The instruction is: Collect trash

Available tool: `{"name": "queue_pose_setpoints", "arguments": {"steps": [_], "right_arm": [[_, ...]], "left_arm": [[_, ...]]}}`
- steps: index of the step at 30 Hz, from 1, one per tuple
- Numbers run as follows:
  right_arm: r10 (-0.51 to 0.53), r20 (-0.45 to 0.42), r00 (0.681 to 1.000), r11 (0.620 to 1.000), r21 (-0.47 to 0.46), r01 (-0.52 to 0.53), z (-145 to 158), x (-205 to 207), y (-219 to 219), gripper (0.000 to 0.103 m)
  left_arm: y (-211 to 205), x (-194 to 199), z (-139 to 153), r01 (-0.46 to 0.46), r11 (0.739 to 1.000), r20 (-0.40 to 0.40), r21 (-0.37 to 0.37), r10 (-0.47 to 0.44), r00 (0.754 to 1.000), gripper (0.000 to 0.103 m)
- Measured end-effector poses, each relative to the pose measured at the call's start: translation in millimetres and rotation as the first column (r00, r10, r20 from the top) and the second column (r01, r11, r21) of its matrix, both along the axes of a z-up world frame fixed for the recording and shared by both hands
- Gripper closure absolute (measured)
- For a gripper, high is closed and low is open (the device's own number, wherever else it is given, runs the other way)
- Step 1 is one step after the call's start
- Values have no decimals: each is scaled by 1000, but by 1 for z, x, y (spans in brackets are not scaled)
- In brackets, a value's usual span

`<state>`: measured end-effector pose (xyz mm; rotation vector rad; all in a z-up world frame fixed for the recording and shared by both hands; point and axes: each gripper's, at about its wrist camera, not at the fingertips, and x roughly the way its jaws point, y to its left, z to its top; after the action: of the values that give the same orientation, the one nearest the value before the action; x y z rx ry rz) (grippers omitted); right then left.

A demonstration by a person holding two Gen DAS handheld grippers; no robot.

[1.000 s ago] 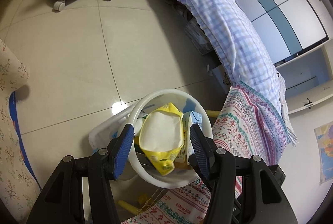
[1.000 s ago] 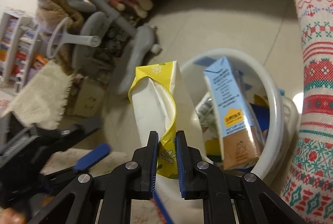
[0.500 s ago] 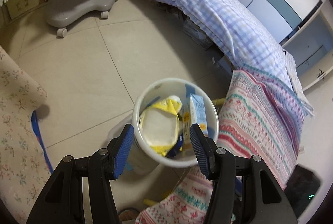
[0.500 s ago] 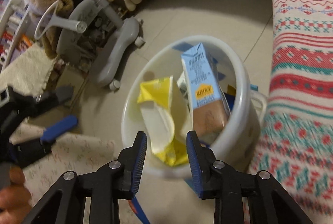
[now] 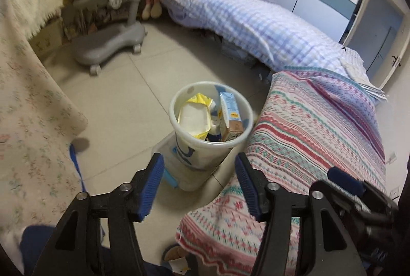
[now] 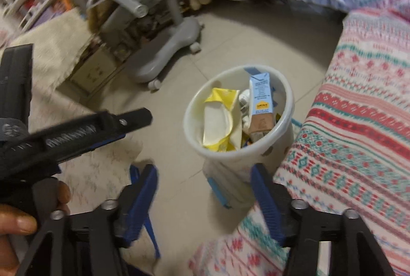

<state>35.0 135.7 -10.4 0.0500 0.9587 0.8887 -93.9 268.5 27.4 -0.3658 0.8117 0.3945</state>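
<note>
A white bin (image 5: 194,155) stands on the tiled floor beside a patterned blanket. Inside it lie a yellow packet (image 5: 192,117) and an upright blue carton (image 5: 230,114). My left gripper (image 5: 198,160) hovers above and short of the bin, its jaws opening with nothing between them. In the right wrist view the same bin (image 6: 230,160) holds the yellow packet (image 6: 217,119) and the blue carton (image 6: 260,104). My right gripper (image 6: 203,171) is also back from the bin, jaws opening and empty. A hand (image 6: 15,222) grips the left tool at the left edge.
A grey wheeled chair base (image 5: 110,45) stands beyond the bin. A bed with a checked quilt (image 5: 256,27) and the striped patterned blanket (image 5: 320,127) close off the right. Floral cloth (image 5: 30,101) fills the left. A clear plastic box (image 5: 166,147) sits against the bin.
The right gripper let go of the yellow packet, which now lies in the bin. Both grippers drew back and up from the bin, and their jaws widened.
</note>
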Motion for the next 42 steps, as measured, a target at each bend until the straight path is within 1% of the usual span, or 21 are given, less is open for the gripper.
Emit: {"name": "queue_pose_setpoints", "arguments": {"steps": [1, 4, 7, 8, 10, 11, 14, 16, 18, 22, 24, 29, 35, 38, 42], "right_arm": [[-4, 23, 1000, 1000, -20, 5, 4, -4, -6, 29], [-35, 54, 998, 998, -42, 37, 12, -12, -24, 29], [-39, 71, 997, 999, -26, 41, 23, -26, -39, 27], [-40, 83, 996, 999, -22, 42, 27, -33, -44, 25], [-35, 107, 994, 999, -25, 37, 35, -45, -47, 24], [-31, 119, 992, 999, -24, 34, 39, -52, -50, 24], [-1, 180, 984, 1000, -22, 5, 53, -81, -60, 17], [7, 230, 973, 1000, -26, -1, 63, -98, -66, 13], [9, 259, 966, 1000, -21, -4, 71, -113, -74, 9], [16, 288, 958, 1000, -20, -11, 81, -135, -89, 7], [10, 306, 952, 1000, -29, -1, 86, -142, -94, 3], [-35, 334, 942, 999, -8, 41, 100, -160, -118, 1], [-68, 343, 937, 997, -10, 76, 102, -167, -130, 1], [-67, 349, 935, 997, -9, 74, 102, -169, -133, 1], [-81, 339, 937, 996, 4, 84, 99, -165, -138, 1]], "left_arm": [[-9, -11, 7, 1, 999, 13, 34, -1, 1000, 28], [-26, -33, 25, -12, 994, 36, 105, 8, 999, 25], [-35, -53, 39, -27, 992, 52, 125, 20, 998, 23], [-39, -61, 45, -31, 991, 60, 131, 24, 998, 21], [-49, -74, 54, -31, 988, 71, 154, 20, 997, 14], [-54, -80, 60, -31, 985, 77, 171, 18, 997, 14], [-70, -96, 78, -26, 979, 100, 204, 6, 995, 13], [-79, -107, 89, -19, 975, 116, 223, -7, 993, 9], [-89, -114, 95, -11, 969, 125, 248, -21, 992, 7], [-104, -127, 102, 0, 957, 125, 290, -38, 991, 7], [-109, -129, 103, 12, 956, 121, 294, -49, 991, 7], [-124, -128, 101, 21, 947, 108, 321, -58, 992, 7], [-131, -121, 99, 21, 944, 97, 329, -56, 994, 7], [-135, -119, 97, 28, 943, 91, 331, -62, 994, 7], [-139, -116, 95, 42, 944, 77, 327, -71, 995, 7]]}}
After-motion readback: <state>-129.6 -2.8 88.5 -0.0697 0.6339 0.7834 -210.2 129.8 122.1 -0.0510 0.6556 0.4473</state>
